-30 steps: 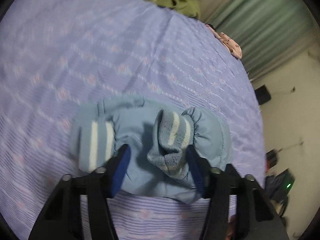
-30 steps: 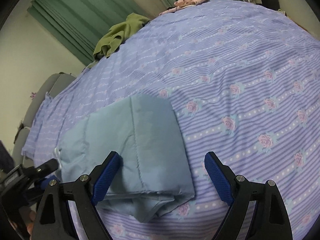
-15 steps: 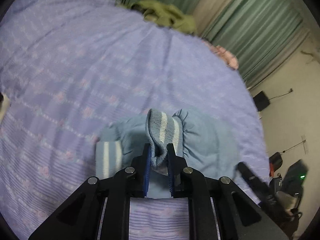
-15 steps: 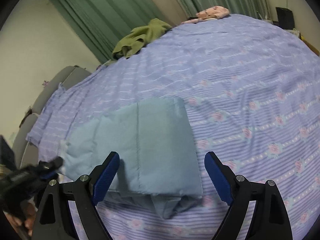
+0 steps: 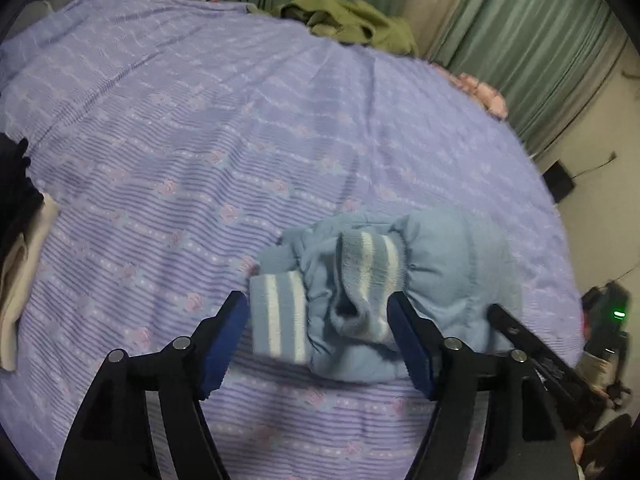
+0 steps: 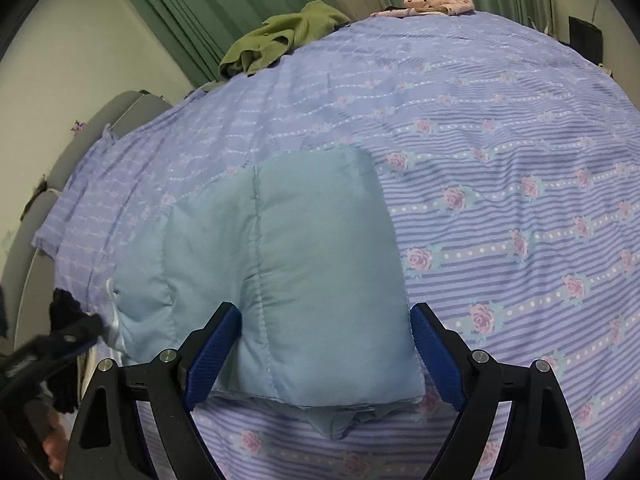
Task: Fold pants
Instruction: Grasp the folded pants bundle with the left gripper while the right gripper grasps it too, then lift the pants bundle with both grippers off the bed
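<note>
Light blue padded pants (image 5: 448, 256) lie folded into a thick bundle on the purple flowered bedsheet (image 5: 200, 128). Two striped knit cuffs (image 5: 280, 316) show at the near end in the left wrist view. My left gripper (image 5: 316, 340) is open, its blue pads to either side of the cuffs, holding nothing. In the right wrist view the folded pants (image 6: 312, 280) lie flat as a rectangle. My right gripper (image 6: 324, 356) is open, its pads straddling the bundle's near edge without squeezing it.
A green garment (image 5: 352, 24) and a pink garment (image 5: 484, 92) lie at the far edge of the bed by green curtains (image 5: 520, 28). Dark and white clothes (image 5: 16, 240) sit at the left edge. The left gripper shows blurred in the right wrist view (image 6: 52, 348).
My left gripper was shut on the upright striped cuff half a second ago; it has opened and let it go. Both cameras have drawn slightly nearer the bundle.
</note>
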Action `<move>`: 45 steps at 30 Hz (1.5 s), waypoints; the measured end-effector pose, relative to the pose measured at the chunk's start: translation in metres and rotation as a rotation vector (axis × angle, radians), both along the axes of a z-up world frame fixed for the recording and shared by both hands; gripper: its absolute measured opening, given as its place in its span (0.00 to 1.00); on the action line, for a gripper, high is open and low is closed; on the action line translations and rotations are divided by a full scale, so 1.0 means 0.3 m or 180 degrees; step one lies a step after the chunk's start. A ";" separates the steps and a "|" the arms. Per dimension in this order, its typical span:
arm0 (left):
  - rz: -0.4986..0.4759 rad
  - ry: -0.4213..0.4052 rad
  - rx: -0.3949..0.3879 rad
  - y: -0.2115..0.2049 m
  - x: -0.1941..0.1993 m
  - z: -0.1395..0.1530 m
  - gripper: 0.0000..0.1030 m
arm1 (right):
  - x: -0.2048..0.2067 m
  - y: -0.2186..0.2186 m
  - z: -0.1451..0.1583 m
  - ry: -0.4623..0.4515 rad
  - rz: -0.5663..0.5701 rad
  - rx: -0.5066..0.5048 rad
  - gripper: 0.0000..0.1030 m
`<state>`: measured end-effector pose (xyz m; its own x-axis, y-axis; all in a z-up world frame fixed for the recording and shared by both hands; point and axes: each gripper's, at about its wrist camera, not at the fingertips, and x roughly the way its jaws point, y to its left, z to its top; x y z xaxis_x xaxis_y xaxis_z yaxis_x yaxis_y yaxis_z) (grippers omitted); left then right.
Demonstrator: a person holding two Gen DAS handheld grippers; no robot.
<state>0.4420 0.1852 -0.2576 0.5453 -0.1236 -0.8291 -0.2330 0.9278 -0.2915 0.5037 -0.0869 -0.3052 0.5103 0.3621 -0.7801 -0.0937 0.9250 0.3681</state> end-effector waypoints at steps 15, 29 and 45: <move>0.0473 0.0115 -0.1278 0.096 0.024 -0.203 0.63 | -0.043 0.002 -0.037 0.0035 0.0039 -0.0031 0.85; 0.0176 0.0140 -0.0596 0.074 0.096 -0.186 0.86 | -0.048 0.002 -0.047 0.0055 -0.0041 0.0017 0.85; 0.0150 0.0213 -0.0981 0.064 0.116 -0.308 0.96 | -0.003 -0.012 -0.100 0.0132 -0.0099 0.0054 0.85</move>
